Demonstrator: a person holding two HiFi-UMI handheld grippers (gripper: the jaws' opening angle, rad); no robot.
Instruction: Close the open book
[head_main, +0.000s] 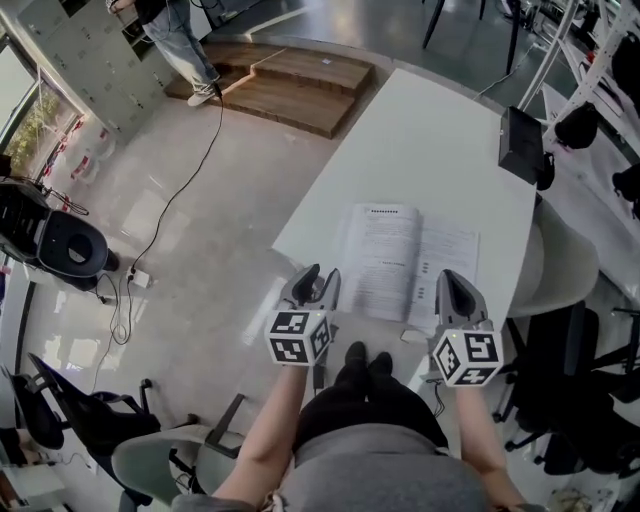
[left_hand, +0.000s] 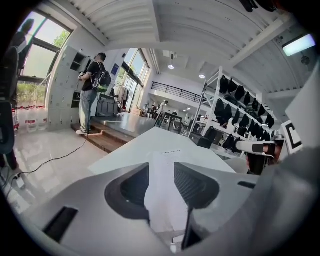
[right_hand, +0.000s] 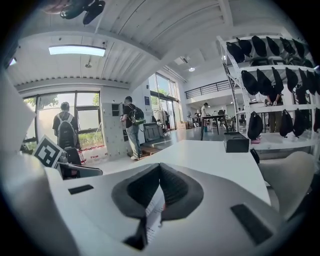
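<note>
An open book lies flat on the white table, near the front edge, printed pages up. My left gripper hovers at the table's front left corner, just left of the book. In the left gripper view its jaws stand apart and nothing is between them; the left page shows through the gap. My right gripper sits over the lower part of the right page. Its fingertips meet, and a strip of printed page shows in the gap behind them.
A black box stands at the table's far right edge. A pale chair is pushed against the right side. On the floor to the left are wooden steps, a cable and a person. Racks of bags line the right.
</note>
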